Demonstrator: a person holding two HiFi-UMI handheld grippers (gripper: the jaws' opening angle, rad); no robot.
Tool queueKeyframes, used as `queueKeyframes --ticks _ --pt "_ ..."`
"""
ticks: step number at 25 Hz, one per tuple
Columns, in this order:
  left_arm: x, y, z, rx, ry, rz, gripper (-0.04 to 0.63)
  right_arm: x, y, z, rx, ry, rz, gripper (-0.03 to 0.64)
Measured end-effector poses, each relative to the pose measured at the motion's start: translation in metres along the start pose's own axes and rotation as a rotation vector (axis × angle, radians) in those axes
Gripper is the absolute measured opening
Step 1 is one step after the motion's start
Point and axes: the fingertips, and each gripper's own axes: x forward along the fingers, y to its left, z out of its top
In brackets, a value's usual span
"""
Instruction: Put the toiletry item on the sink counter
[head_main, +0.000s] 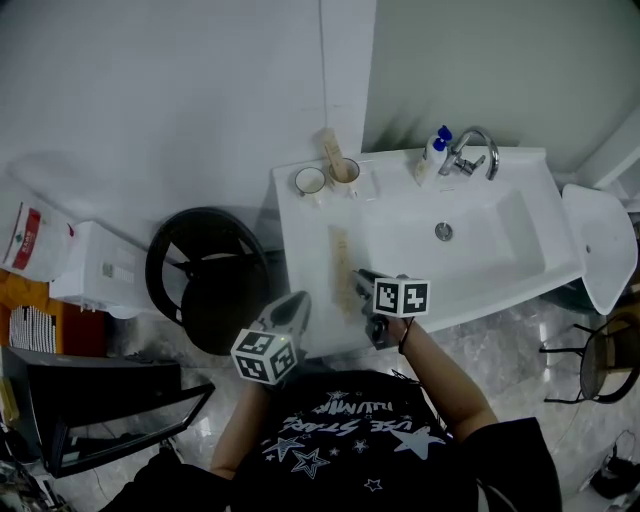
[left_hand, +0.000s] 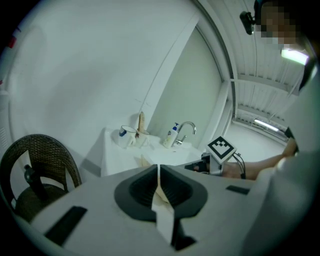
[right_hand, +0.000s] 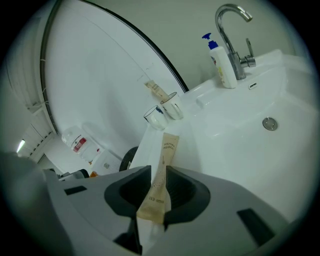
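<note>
While the left gripper (head_main: 290, 312) hangs lower left, fingers together, the right gripper (right_hand: 157, 185) pinches the sachet (right_hand: 164, 160), long axis pointing up-frame, over the tabletop (head_main: 305, 228) left of the basin (head_main: 480, 250).

Two cups (head_main: 343, 172) stand at the sink counter's (head_main: 310, 230) far left. The soap bottle (head_main: 433, 160) stands just left of the faucet (head_main: 475, 150), behind the basin (head_main: 480, 235). The toothbrush packet (right_hand: 167, 155), clamped in the right gripper (right_hand: 156, 200), reaches over the counter left of the basin. A wicker chair (head_main: 205, 275) sits left of the counter.

Jaws of left gripper (left_hand: 158, 175) together, sink counter (left_hand: 117, 160), faucet (left_hand: 186, 127) and wicker chair (left_hand: 45, 155) beyond.
</note>
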Motion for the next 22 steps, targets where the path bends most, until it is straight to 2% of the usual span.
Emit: queueKeyframes --ticks 11,22 --pt "-0.002 -0.059 -0.015 0.021 -0.013 0.030 0.026 -0.061 -0.028 -0.018 0.021 -0.024 0.036 0.083" --pt "-0.018 -0.113 -0.052 -0.022 -0.034 0.147 0.026 -0.107 -0.042 -0.034 -0.021 -0.007 0.134 0.083"
